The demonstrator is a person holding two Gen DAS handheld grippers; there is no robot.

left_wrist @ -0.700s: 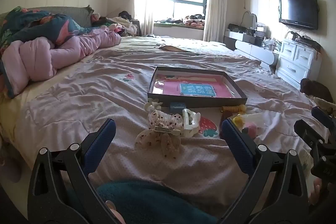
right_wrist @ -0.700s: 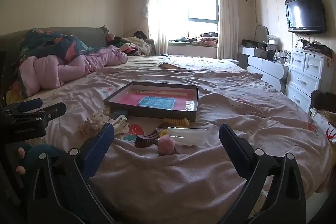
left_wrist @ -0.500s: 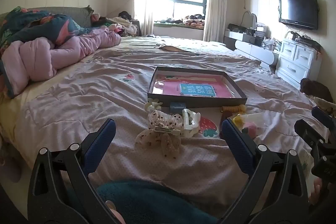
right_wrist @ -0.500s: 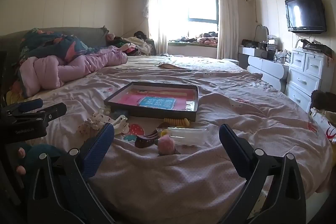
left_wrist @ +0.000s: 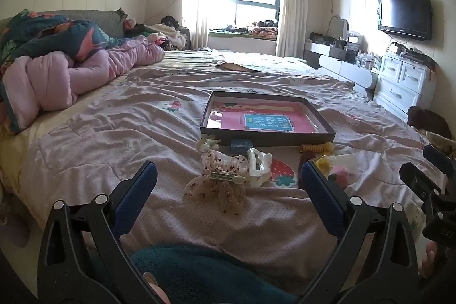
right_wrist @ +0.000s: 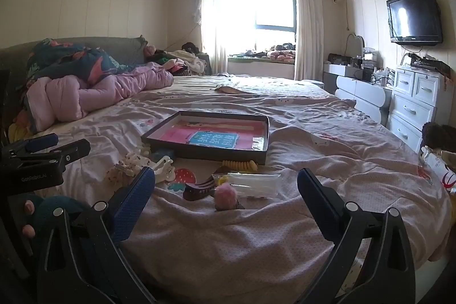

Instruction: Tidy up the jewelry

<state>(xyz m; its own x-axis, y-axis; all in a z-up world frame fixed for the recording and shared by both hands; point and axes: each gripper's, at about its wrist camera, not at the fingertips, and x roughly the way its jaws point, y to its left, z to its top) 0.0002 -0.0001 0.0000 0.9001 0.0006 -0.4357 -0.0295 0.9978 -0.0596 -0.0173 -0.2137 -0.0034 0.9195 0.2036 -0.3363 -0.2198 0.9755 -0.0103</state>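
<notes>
Pink bedspread point(left_wrist: 114, 138), tray point(left_wrist: 266, 134), clips seemingly unmoved; both jaws still wide.

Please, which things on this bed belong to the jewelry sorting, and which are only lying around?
For the job:
- shallow dark box
- spotted fabric bow clip
- white claw clip
- brown claw clip
- yellow coil hair tie
- pink pompom

Lying about:
- pink quilt
- television
- white drawers
</notes>
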